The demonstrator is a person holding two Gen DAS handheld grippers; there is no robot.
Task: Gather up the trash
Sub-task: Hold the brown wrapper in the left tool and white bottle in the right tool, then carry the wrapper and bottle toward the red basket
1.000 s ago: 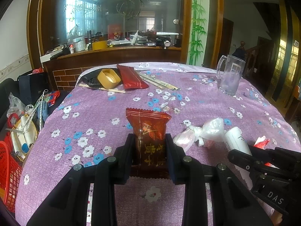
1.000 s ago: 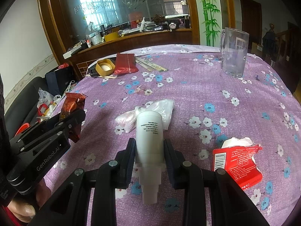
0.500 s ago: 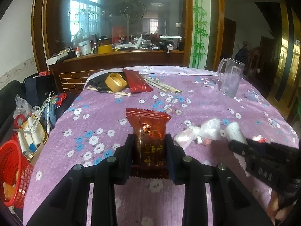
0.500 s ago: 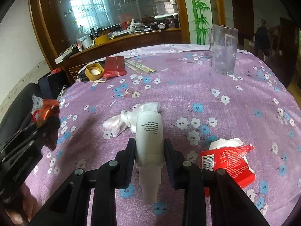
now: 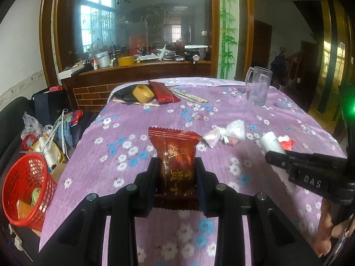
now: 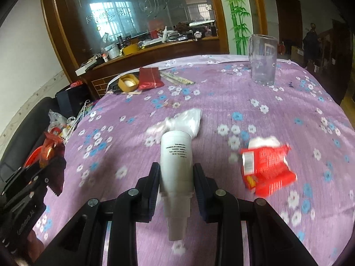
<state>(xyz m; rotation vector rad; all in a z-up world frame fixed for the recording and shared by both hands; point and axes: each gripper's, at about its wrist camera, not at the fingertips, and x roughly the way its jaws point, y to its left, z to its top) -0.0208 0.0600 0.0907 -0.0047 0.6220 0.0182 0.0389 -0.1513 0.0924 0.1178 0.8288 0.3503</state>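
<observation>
The worktop, draped in a purple flowered cloth, is filling most of both views, with a clear glass mug standing far right and a roll of tape beside a dark red pouch lying at the far left edge. Off the worktop's near left side, a red mesh basket is sitting low with a few scraps already in it; it is probably serving as the bin.

The left hand-held gripper is pinching a red snack wrapper between nearly closed jaws, above the cloth. The right hand-held gripper is clamping a white plastic bottle round its body, neck pointing back toward the camera. Still lying on the cloth are a crumpled clear plastic bag just beyond the bottle and a torn red packet with white tissue to its right.

The smooth, round bottle could be slipping out of its grip if the carry is jerky. The thin wrapper could be sliding free, being held by its lower half only. With both loads heading for one basket, the two tools could be colliding or dropping something beside the rim.

Gold characters are showing on the wrapper, unreadable here. "DAS" is marked on the right tool, "GenRobot.AI" seems to be on the left one, and fine print on the bottle is too small to read.
</observation>
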